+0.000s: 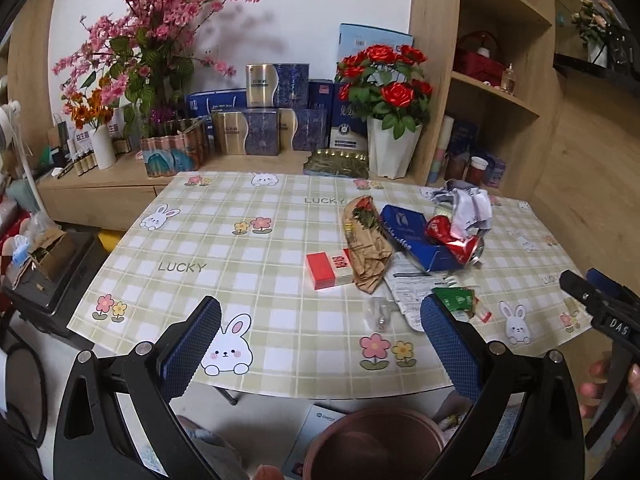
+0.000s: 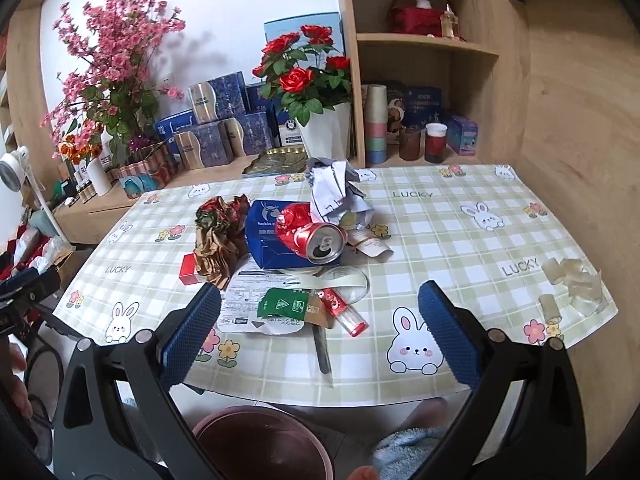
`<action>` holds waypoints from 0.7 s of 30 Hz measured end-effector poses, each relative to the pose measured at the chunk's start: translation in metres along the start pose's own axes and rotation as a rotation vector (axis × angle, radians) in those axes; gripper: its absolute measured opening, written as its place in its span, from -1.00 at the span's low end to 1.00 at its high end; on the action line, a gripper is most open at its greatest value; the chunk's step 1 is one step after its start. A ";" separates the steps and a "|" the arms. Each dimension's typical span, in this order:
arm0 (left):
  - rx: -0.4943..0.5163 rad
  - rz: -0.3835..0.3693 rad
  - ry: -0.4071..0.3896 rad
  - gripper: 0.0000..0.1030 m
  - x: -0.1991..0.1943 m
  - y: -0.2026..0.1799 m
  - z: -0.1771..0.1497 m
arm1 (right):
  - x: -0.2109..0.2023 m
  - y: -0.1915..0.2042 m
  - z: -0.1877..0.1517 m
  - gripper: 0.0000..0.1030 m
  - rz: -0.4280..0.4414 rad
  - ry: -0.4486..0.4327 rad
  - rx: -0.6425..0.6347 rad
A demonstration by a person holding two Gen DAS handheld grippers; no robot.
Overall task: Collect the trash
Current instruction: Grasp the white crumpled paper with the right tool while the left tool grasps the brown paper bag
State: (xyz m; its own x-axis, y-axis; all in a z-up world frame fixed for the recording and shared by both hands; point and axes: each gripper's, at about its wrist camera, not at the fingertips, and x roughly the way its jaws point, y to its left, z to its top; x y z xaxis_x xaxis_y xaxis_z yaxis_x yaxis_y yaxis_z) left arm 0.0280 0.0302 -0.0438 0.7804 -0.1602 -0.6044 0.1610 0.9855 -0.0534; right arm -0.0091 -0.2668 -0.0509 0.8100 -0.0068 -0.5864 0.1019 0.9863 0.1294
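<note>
**Both grippers wide open over the trash pile**

I hold my left gripper (image 1: 320,332) above the near edge of the table (image 1: 240,280), its blue pads spread wide with nothing between them. My right gripper (image 2: 320,324) hangs the same way, fingers far apart and empty, and it shows at the right edge of the left view too.

The trash sits in a heap on the checked tablecloth, toward the middle. A crushed red can (image 2: 320,240) lies on its side, its open top facing me, resting against a blue carton (image 2: 266,240). Behind them a crumpled white paper (image 2: 336,192) stands up in a wad. Left of the carton lies a brown wrinkled paper bag (image 2: 218,240), and touching its near end a small red box (image 1: 326,270).

Closer to me a printed white sheet (image 2: 244,304) lies flat, with a green packet (image 2: 284,304) on top of it and a small red tube (image 2: 346,314) just beside that. A dark thin stick (image 2: 322,352) points toward the table edge. Off at the far right corner sit some pale bits of tape (image 2: 572,284), well apart from the heap.

Below the table edge, between my grippers, a brown bin (image 2: 260,444) stands open on the floor.
</note>
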 end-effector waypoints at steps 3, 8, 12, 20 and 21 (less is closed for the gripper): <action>0.017 0.009 -0.012 0.90 0.007 0.000 0.000 | 0.009 -0.005 0.000 0.89 0.006 -0.001 0.012; 0.020 -0.007 -0.014 0.90 0.023 0.003 0.009 | 0.025 -0.012 0.013 0.89 0.018 -0.031 0.010; 0.033 0.058 -0.017 0.90 0.047 0.009 0.025 | 0.052 -0.013 0.037 0.89 0.016 -0.019 -0.045; 0.047 0.094 -0.044 0.90 0.094 0.011 0.054 | 0.157 -0.015 0.099 0.89 -0.027 0.049 -0.132; 0.042 0.088 -0.044 0.90 0.101 0.011 0.058 | 0.166 -0.016 0.103 0.89 -0.028 0.059 -0.126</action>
State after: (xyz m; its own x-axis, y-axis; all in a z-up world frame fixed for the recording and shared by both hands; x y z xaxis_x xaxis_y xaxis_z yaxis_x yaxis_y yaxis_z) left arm 0.1437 0.0220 -0.0591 0.8184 -0.0761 -0.5696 0.1152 0.9928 0.0328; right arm 0.1837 -0.3005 -0.0681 0.7722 -0.0283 -0.6347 0.0474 0.9988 0.0131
